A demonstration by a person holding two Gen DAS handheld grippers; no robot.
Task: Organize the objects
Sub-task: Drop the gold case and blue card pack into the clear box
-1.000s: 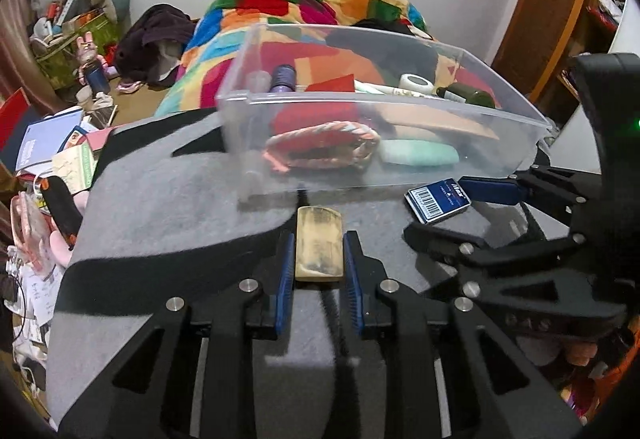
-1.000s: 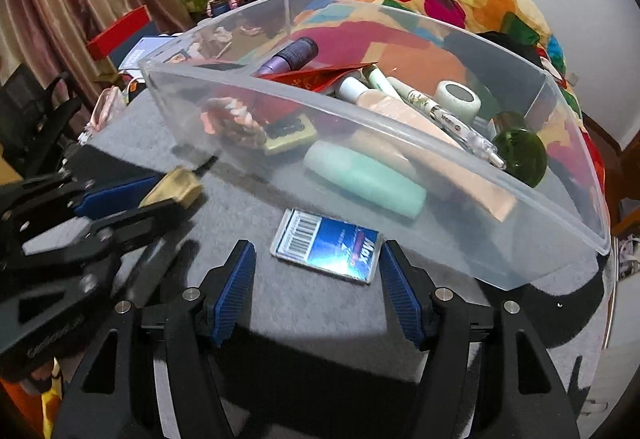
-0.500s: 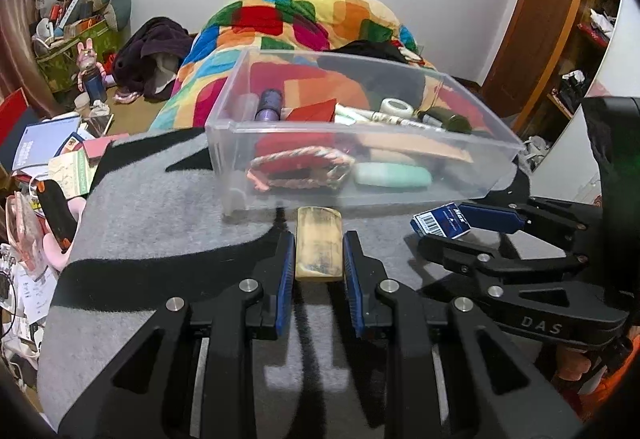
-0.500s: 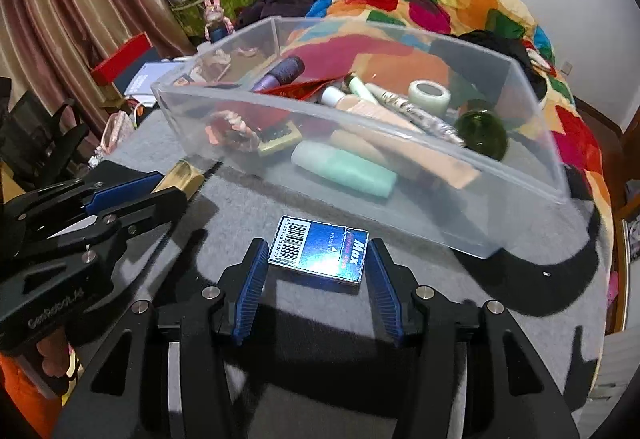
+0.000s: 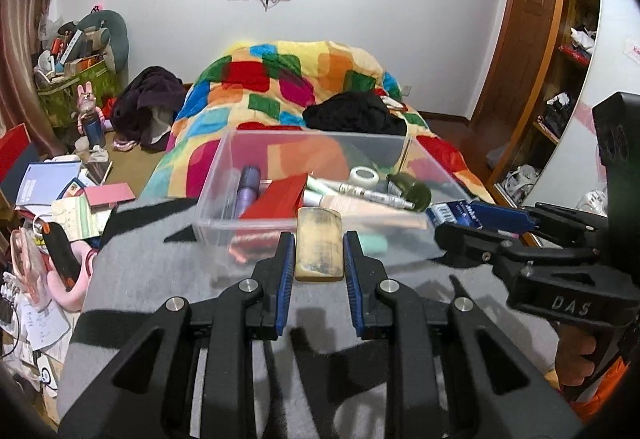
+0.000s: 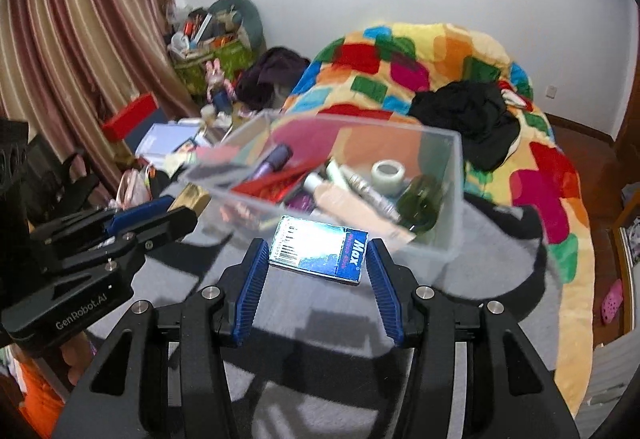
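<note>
My left gripper (image 5: 319,239) is shut on a tan wooden comb (image 5: 319,244) and holds it up at the near wall of the clear plastic bin (image 5: 224,223). My right gripper (image 6: 318,249) is shut on a blue Max box (image 6: 320,254) and holds it in the air just before the bin's (image 6: 454,199) near wall. The bin stands on the grey table (image 5: 152,247) and holds a purple tube (image 5: 248,187), a red packet (image 5: 276,199), a tape roll (image 6: 388,173) and a green bottle (image 6: 420,199). The right gripper also shows in the left wrist view (image 5: 472,219).
A bed with a colourful quilt (image 5: 288,79) lies behind the table. Books and clutter (image 5: 60,191) cover the floor at the left. A wooden shelf (image 5: 572,51) stands at the right. Curtains (image 6: 60,39) hang at the left.
Both grippers have risen off the table with the comb and the blue box in them. The right gripper closed on the box. The bin now sits lower in both views.
</note>
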